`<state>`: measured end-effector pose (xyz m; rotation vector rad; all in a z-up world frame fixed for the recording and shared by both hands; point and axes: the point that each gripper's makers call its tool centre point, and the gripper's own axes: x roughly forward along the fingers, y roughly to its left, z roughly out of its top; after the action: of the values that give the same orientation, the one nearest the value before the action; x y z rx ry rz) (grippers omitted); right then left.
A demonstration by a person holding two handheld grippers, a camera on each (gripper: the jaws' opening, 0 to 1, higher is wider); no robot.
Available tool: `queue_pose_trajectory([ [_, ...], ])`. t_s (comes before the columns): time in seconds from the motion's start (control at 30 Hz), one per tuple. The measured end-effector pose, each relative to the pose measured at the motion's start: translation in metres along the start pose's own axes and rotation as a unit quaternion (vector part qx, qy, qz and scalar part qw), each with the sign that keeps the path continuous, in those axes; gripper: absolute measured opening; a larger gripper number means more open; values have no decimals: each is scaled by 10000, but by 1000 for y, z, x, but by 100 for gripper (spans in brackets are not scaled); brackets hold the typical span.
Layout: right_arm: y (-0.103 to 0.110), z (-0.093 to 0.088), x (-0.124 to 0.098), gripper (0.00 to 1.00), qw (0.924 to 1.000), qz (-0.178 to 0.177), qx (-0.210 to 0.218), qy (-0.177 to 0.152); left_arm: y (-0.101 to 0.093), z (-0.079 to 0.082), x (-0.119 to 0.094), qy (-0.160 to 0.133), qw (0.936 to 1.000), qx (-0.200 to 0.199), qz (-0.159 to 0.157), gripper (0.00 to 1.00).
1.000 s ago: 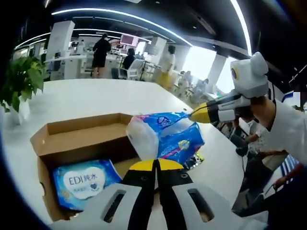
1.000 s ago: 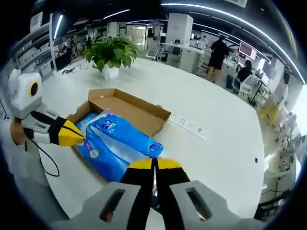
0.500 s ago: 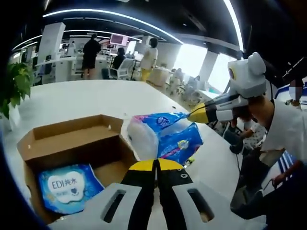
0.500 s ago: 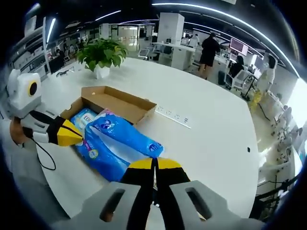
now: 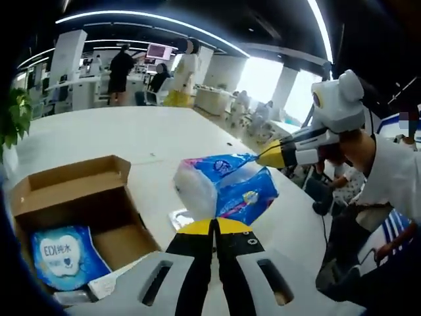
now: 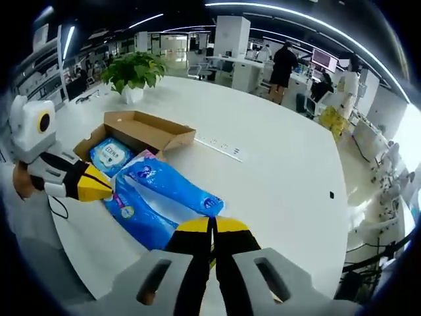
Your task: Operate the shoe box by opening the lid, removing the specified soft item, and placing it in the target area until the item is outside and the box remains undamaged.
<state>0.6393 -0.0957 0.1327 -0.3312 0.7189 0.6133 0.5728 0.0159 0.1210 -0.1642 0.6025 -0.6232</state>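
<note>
Both hand-held grippers, left and right, pinched closed on blue soft pack, held above table beside open shoe box. Grip points hidden behind jaws; wipes pack inside box, label blurry.

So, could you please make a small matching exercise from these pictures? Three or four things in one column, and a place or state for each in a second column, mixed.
Column 1
1. blue tissue pack
2. wet wipes pack
3. shoe box
4. potted plant

Column 2
A. lying inside the box
B. standing on the far part of the white table
C. held between the left gripper and the right gripper, outside the box
D. open on the table

Pairs: 1-C, 2-A, 3-D, 4-B
</note>
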Motion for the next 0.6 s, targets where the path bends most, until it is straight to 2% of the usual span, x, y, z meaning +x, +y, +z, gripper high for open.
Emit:
queue_pose_trajectory([
  [0.6, -48, -45, -5, 0, 9998, -117, 45, 184, -38, -15, 55, 135, 9998, -78, -89, 0],
])
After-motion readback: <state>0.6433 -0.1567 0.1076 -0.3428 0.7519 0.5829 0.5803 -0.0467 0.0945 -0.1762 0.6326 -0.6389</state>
